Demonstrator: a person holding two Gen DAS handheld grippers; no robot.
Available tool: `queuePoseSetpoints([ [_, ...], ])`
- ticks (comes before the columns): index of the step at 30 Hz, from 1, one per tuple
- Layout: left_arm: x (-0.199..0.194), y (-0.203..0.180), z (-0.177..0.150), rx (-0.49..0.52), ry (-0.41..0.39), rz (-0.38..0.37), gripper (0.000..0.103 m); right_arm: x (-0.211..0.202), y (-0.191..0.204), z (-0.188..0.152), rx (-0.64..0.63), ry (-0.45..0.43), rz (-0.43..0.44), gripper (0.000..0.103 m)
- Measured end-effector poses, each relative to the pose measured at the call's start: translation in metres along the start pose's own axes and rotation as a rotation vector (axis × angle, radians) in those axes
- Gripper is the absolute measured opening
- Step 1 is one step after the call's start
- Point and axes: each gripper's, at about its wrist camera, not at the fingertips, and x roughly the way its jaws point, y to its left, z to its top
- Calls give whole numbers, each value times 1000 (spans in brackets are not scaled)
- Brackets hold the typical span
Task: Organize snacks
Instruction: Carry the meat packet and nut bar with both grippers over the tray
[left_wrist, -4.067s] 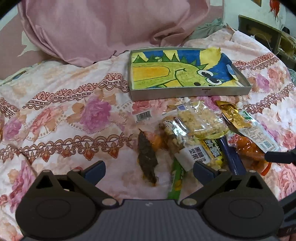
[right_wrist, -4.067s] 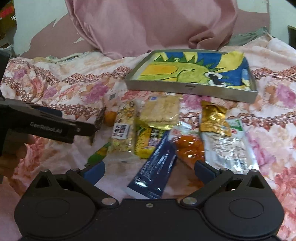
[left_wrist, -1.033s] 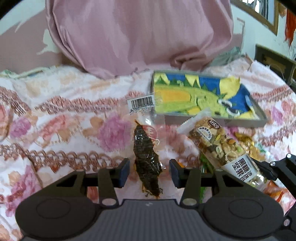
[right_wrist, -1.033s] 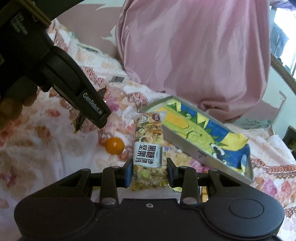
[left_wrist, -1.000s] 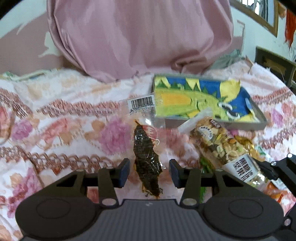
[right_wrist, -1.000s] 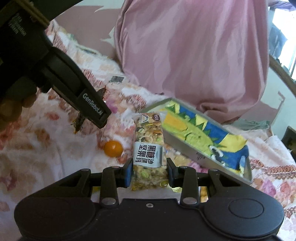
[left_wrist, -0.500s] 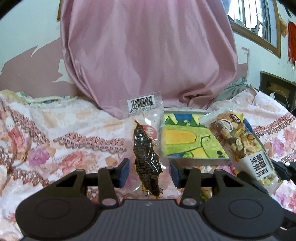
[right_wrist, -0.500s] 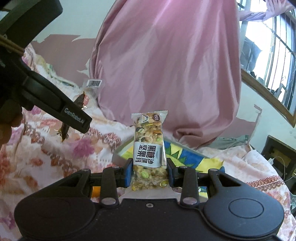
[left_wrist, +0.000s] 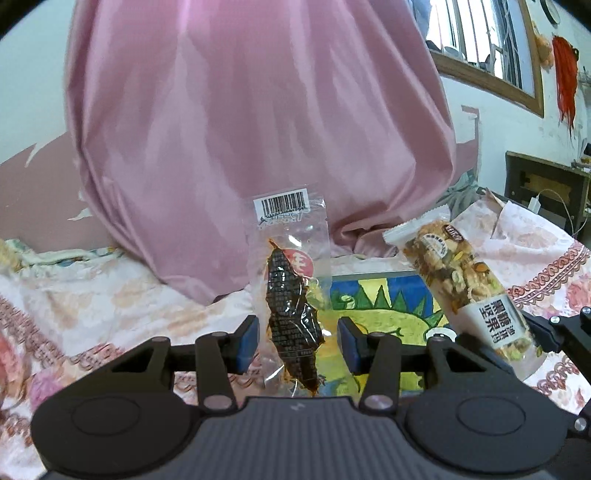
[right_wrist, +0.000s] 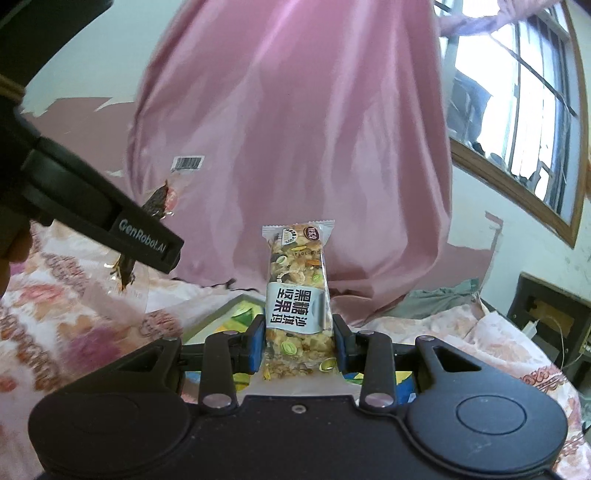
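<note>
My left gripper (left_wrist: 297, 343) is shut on a clear packet with a dark dried snack (left_wrist: 291, 314) and holds it upright in the air. The right gripper (right_wrist: 297, 343) is shut on a nut bar packet (right_wrist: 297, 291), also upright and lifted. In the left wrist view the nut bar (left_wrist: 465, 288) leans at the right, above the tray. The tray (left_wrist: 388, 295) has a green dinosaur picture and lies on the bed below and beyond both packets. In the right wrist view a finger (right_wrist: 147, 240) of the left gripper crosses at the left with the dark snack (right_wrist: 155, 201) sticking out behind it.
A big pink cloth bundle (left_wrist: 258, 129) fills the back. The floral bedspread (left_wrist: 92, 302) lies below. A window (right_wrist: 517, 110) is at the upper right and a dark cabinet (left_wrist: 546, 188) stands at the right edge.
Both grippers have risen with their packets and tilted up. The bed and tray have sunk low in both views, and the orange fruit on the bedspread has dropped out of sight.
</note>
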Motion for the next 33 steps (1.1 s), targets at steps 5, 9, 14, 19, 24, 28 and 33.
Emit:
queuePoseSetpoints([
  [5,47,-16,6,13,23,-18,51,45,-22,-12,99,42,-41,38],
  [9,87,-34,6,30,52,-31,51,79,-35,-27,144,65,-75,38],
  [14,138,-48,1,-4,118,-79,51,117,-46,-48,191,107,-92,38],
  [19,176,-59,-12,21,182,-92,50,151,-54,-65,225,165,-68,38],
  [24,195,-61,-24,26,244,-89,50,176,-54,-77,261,231,-46,38],
  [28,206,-61,-27,26,293,-93,51,188,-54,-85,283,287,-21,38],
  [33,214,-60,-28,31,350,-78,51,194,-55,-92,306,336,-5,38],
])
